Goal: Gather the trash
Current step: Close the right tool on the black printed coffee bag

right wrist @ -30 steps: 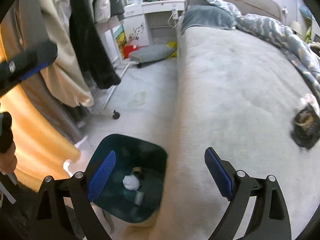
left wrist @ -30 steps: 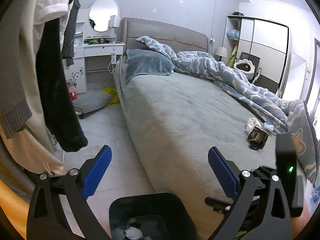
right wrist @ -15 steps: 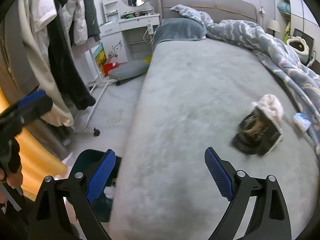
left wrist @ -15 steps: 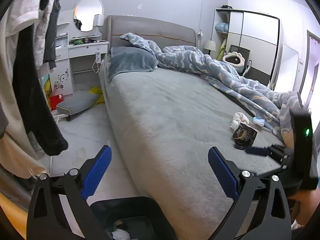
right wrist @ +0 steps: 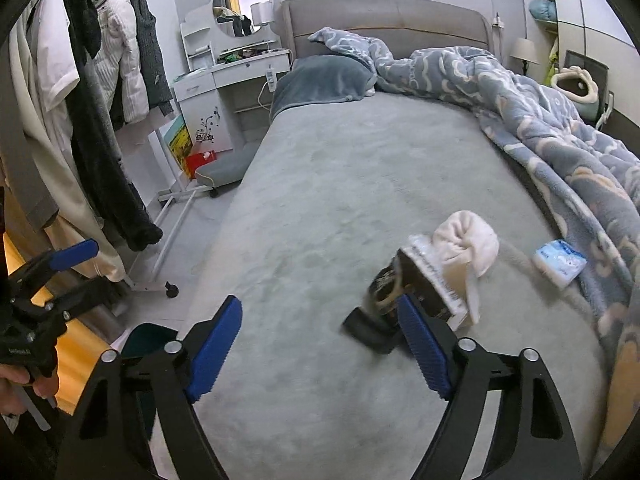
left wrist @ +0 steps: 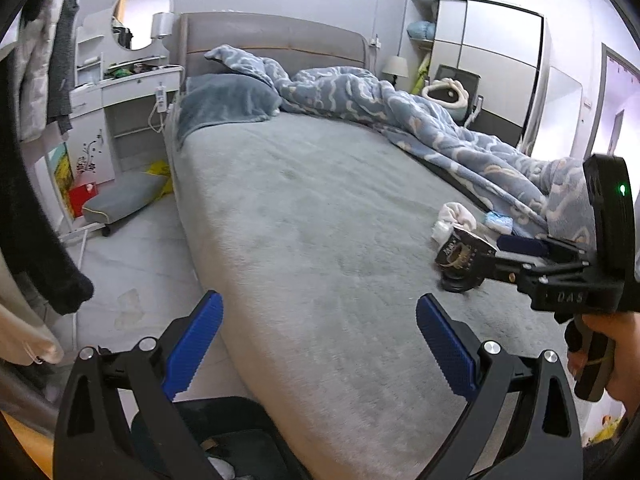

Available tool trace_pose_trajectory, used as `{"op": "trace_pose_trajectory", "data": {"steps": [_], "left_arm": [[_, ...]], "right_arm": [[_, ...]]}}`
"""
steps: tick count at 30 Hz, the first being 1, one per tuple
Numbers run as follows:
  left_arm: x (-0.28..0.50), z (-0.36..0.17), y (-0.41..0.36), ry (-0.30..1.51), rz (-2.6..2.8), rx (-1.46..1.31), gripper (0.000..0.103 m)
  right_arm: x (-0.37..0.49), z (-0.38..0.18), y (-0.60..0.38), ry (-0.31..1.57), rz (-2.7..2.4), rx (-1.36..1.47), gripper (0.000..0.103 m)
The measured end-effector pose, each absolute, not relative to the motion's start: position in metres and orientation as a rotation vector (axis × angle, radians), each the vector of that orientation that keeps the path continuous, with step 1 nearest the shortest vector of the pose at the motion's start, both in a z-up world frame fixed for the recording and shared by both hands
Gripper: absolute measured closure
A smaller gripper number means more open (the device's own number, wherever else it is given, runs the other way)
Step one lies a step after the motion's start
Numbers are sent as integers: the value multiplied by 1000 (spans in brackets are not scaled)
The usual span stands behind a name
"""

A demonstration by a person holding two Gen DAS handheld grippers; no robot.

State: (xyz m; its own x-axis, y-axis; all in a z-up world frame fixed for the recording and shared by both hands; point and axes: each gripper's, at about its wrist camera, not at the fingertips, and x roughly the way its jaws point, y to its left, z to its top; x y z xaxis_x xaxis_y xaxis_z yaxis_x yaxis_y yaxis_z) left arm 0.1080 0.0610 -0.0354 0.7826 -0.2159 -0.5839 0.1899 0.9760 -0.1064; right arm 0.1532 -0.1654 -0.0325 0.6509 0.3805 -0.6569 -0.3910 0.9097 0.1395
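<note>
Reaching toward the foot of the bed [right wrist: 320, 184], I have my right gripper [right wrist: 320, 344] closing in on the dark carton [right wrist: 416, 284] that lies tipped on its side on the grey bedspread, just beside a crumpled white tissue wad [right wrist: 468, 248]. My right fingers [right wrist: 424, 344] are apart and narrowing, with nothing between them yet; the carton sits just past the right-hand pad. From the left wrist view the carton [left wrist: 460, 252] shows its printed dark face and an open flap, with a flat black piece lying under its near end.

I judge it to be light, thin card: stiff along the edges, easy to crush across the broad faces, and likely to skate on the plush cover if I nudge it. Taking it across the narrow sides near the middle looks best to me, so the flap does not fold away.

The tissue is soft and nearly weightless; a pinch anywhere would do. A small blue-and-white packet [right wrist: 560, 262] lies further right, against the blue duvet [right wrist: 560, 128].

My left gripper [left wrist: 320, 344] hangs with its fingers wide apart and empty, above the dark bin [left wrist: 224, 432] at the bedside.
</note>
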Motion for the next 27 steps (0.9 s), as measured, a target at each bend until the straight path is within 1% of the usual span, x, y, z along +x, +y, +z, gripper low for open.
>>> {"op": "trace_pose_trajectory", "data": {"steps": [5,12,19,22,27], "left_arm": [[121,-45,43,673,-276,-17,4],[142,-60,15,730,-357,-4,4],[159,-69,-4,772,-425,-28,4],[165,-74,-14,797,-470,-38,4],[174,-81,-29,819,-524,-49,4]], "right_arm": [[165,-35,-171,756,460,-37,24],[182,-41,-183,777,481,-50,27],[204,-48,-197,804,501,-46,33],[212,-52,-202,830,528,-29,39],[220,-59,-210,870,566,2,41]]}}
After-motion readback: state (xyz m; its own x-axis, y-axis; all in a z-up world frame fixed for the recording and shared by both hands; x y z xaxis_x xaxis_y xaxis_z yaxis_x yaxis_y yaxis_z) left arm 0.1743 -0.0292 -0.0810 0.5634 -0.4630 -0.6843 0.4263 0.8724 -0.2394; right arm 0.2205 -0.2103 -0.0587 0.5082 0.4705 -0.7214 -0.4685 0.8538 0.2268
